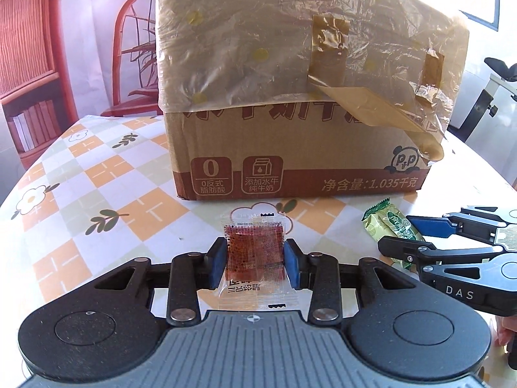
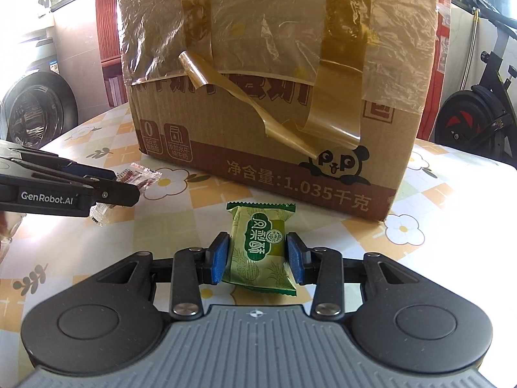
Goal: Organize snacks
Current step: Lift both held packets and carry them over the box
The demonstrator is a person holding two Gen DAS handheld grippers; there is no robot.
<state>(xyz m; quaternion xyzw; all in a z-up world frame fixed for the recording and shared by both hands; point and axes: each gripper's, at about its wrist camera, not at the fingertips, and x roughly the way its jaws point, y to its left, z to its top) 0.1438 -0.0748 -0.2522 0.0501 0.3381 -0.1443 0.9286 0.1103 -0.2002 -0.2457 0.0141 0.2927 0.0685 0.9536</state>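
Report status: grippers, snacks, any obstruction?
Left gripper shut on red snack packet. Right gripper shut on green pastry packet. Cardboard box directly ahead.

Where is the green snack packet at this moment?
The green snack packet sits between the right gripper pads, low in the right wrist view, in front of the cardboard box.

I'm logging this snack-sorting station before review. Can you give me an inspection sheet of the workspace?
Surface: table under a checked orange-and-white floral tablecloth.
Job's things: clear packet of red snack; green pineapple-cake packet; both in front of the box.
Clutter: large brown cardboard box, top wrapped in plastic film, brown tape peeling.
Grippers: left tongs shut on the red packet; right tongs shut on the green packet.
Cables: nothing seen.
Surroundings: black exercise bike right; red chair and shelf backdrop behind.
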